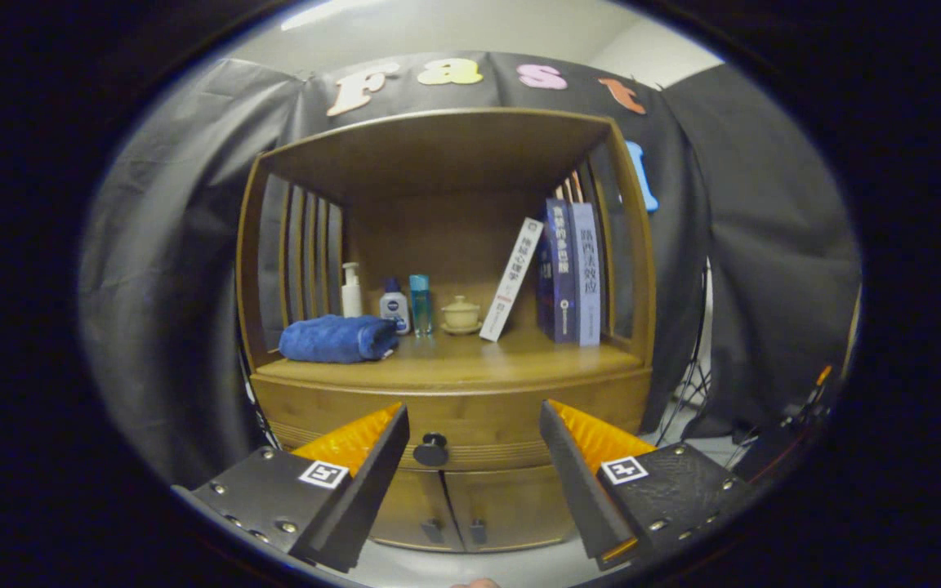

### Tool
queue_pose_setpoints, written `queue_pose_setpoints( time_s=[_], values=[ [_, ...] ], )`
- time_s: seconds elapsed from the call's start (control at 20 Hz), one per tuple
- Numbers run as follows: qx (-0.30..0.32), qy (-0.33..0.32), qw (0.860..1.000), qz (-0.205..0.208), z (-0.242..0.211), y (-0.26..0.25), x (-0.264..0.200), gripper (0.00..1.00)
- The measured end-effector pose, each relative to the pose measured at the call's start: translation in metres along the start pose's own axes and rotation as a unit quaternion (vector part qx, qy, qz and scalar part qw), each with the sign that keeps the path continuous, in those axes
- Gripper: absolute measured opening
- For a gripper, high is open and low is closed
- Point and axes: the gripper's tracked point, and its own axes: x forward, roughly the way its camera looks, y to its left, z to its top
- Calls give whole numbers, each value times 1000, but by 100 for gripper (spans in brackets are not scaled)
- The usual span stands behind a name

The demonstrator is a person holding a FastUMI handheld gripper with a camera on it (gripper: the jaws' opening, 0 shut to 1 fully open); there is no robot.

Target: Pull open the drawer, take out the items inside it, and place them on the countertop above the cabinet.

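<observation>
A wooden cabinet (446, 245) stands ahead of me against the booth's wall. Its drawer (470, 412) is closed, with a dark round knob (431, 449) on its front. My gripper (474, 416) is open, short of the cabinet, with nothing held. The knob appears just inside the left finger (356, 445), between the two fingers and beyond them. The countertop (470, 359) above the drawer carries a folded blue towel (338, 338), a white pump bottle (351, 290), a small white and blue bottle (394, 306) and a blue bottle (420, 304).
A small lidded cup on a saucer (461, 314) sits mid-shelf. A white book (511, 279) leans against upright books (570, 273) at the right. Two small doors (470, 506) lie below the drawer. A stand and cables (764, 425) are on the floor to the right.
</observation>
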Motion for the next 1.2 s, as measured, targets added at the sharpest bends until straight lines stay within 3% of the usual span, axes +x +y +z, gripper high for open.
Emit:
queue_pose_setpoints(
  time_s=[0.35, 0.55, 1.2],
  values=[
    [-58, 52, 997, 6, -58, 25, 27, 97],
    [-45, 74, 996, 21, -78, 43, 47, 97],
    [-36, 127, 991, -2, -100, 45, 105, 95]
  ],
)
